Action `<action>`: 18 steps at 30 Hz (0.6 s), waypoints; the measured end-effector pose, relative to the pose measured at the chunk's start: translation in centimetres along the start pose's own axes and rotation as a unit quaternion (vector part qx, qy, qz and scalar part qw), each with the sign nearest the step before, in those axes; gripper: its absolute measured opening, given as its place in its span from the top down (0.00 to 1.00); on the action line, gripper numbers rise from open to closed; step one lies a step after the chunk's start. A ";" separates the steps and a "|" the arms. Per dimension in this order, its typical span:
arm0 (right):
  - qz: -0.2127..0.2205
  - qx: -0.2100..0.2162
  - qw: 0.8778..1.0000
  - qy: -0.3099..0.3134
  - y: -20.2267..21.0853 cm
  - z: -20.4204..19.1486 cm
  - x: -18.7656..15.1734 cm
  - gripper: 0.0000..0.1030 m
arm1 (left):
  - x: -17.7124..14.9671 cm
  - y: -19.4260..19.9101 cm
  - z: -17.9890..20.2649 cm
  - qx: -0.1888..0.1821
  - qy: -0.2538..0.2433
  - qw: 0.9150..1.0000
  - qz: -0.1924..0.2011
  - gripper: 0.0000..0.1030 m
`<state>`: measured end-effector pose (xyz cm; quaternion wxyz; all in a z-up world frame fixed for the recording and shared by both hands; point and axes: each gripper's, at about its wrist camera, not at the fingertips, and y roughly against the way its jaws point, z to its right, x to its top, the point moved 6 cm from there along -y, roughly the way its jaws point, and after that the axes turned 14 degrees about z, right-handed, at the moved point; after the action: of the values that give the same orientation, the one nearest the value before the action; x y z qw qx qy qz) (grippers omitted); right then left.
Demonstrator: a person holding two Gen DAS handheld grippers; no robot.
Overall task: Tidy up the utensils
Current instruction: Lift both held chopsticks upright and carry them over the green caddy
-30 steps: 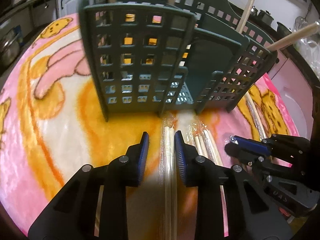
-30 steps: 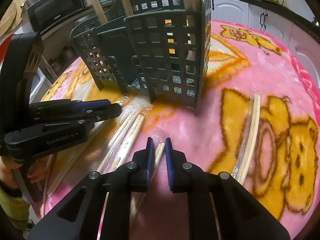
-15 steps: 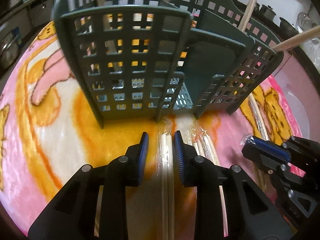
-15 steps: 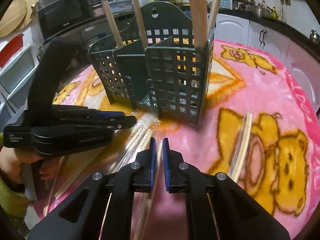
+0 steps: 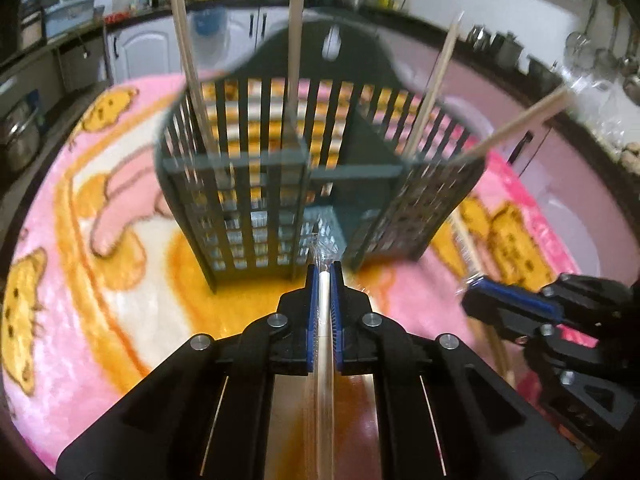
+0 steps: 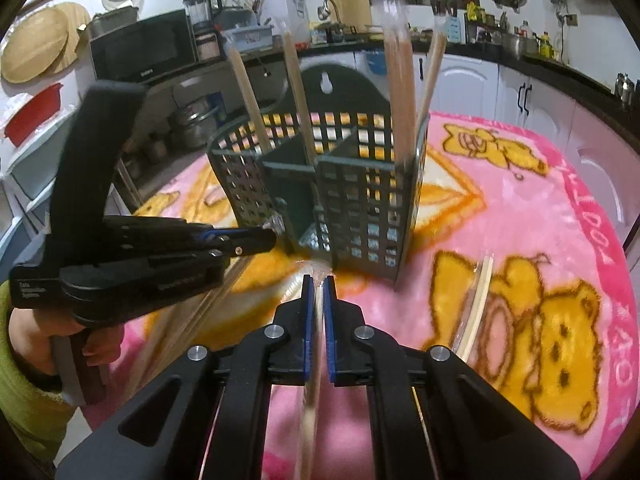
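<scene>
A dark green slotted utensil caddy (image 5: 248, 200) (image 6: 360, 208) stands on a pink cartoon blanket, with several wooden chopsticks (image 5: 296, 52) (image 6: 400, 92) upright in its compartments. My left gripper (image 5: 324, 276) is shut on a plastic-wrapped chopstick pair (image 5: 324, 344), lifted just before the caddy's middle gap. My right gripper (image 6: 318, 284) is shut on another wrapped chopstick pair (image 6: 312, 408), held off the blanket in front of the caddy. Each gripper shows in the other's view: the right gripper (image 5: 472, 304) at right, the left gripper (image 6: 260, 240) at left.
More wrapped chopsticks lie on the blanket (image 6: 520, 208): a pair (image 6: 478, 304) at right and several (image 6: 188, 320) under the left gripper. Kitchen counters and cabinets (image 6: 520, 92) ring the table. A hand in a green sleeve (image 6: 24, 360) grips the left tool.
Both grippers have closed on wrapped chopstick pairs and risen off the blanket. The caddy now appears lower and farther in both views.
</scene>
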<state>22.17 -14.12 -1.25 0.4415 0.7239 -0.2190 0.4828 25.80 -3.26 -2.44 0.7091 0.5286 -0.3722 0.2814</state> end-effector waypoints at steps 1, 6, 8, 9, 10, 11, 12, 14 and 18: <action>0.008 0.000 1.000 0.000 0.4 -0.2 0.4 0.95 | 0.5 0.5 0.1 -0.002 0.001 1.000 0.009 0.97; 0.038 0.006 0.999 -0.003 2.0 -0.6 2.4 0.95 | 3.3 3.6 0.7 -0.013 0.006 0.998 0.060 0.97; 0.050 0.007 0.999 -0.002 2.5 -0.8 3.2 0.95 | 3.9 4.2 1.0 -0.013 0.006 0.997 0.074 0.97; 0.058 0.008 0.998 -0.001 2.9 -1.0 3.7 0.95 | 4.4 4.8 1.1 -0.013 0.006 0.996 0.084 0.97; 0.063 0.009 0.998 -0.001 3.1 -1.0 4.0 0.95 | 4.8 5.3 0.8 -0.014 0.007 0.996 0.090 0.97; 0.069 0.011 0.998 -0.001 3.4 -1.1 4.5 0.95 | 5.2 5.5 0.9 -0.014 0.007 0.995 0.096 0.97; 0.073 0.012 0.997 0.000 3.6 -1.2 4.7 0.95 | 5.3 5.8 1.1 -0.013 0.008 0.995 0.101 0.97; 0.085 0.014 0.996 0.003 4.2 -1.5 5.5 0.95 | 6.0 6.6 0.8 -0.013 0.010 0.993 0.115 0.97; 0.103 0.017 0.995 0.006 4.9 -1.7 6.7 0.95 | 7.2 7.7 0.3 -0.010 0.015 0.990 0.139 0.97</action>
<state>20.61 -14.50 7.11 0.3785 0.7019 -0.2821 0.5334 23.65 -1.34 7.68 0.6739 0.4601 -0.4342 0.3817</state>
